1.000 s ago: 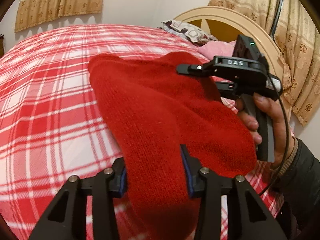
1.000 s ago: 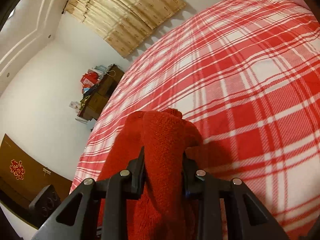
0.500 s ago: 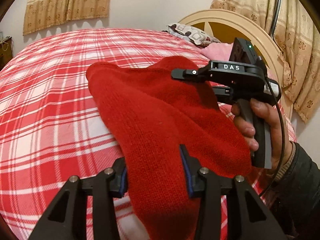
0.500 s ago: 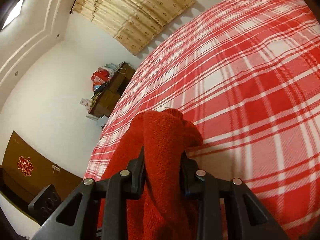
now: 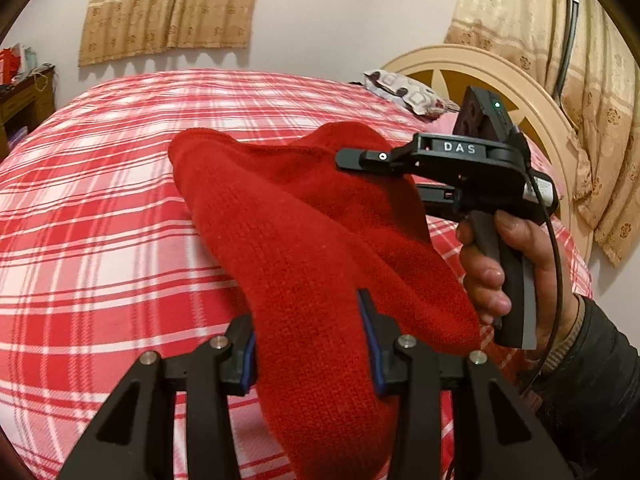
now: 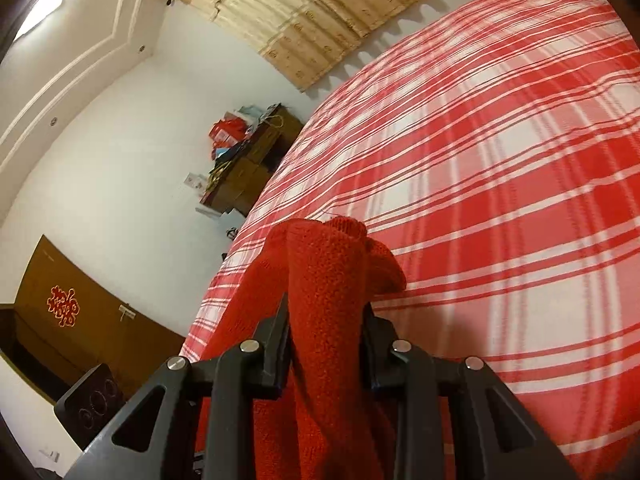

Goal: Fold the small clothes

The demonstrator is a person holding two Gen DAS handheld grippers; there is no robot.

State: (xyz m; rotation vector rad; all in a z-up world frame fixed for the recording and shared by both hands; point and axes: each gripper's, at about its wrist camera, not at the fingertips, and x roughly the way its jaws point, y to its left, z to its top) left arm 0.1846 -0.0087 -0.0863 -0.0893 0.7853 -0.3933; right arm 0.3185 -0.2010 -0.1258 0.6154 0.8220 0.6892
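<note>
A red knitted garment [image 5: 304, 240] hangs stretched above the red and white plaid bed [image 5: 100, 208]. My left gripper [image 5: 310, 344] is shut on a thick bunch of it at the near end. The right gripper [image 5: 360, 160], held in a hand [image 5: 488, 280], grips the far end of the cloth. In the right wrist view my right gripper [image 6: 326, 332] is shut on a bunched fold of the red garment [image 6: 332, 276], which sticks up past the fingertips. The part of the cloth below both grippers is hidden.
A cream curved headboard [image 5: 500, 76] and a patterned pillow [image 5: 404, 92] stand at the bed's far right. Beige curtains [image 5: 168, 4] hang behind. A brown cabinet [image 6: 248, 168] with clutter stands by the wall beyond the bed's edge. A dark sleeve [image 5: 592, 380] is at the right.
Both grippers have carried the red garment across the bed, keeping their hold. More of the back wall, the curtains and the cabinet has come into view.
</note>
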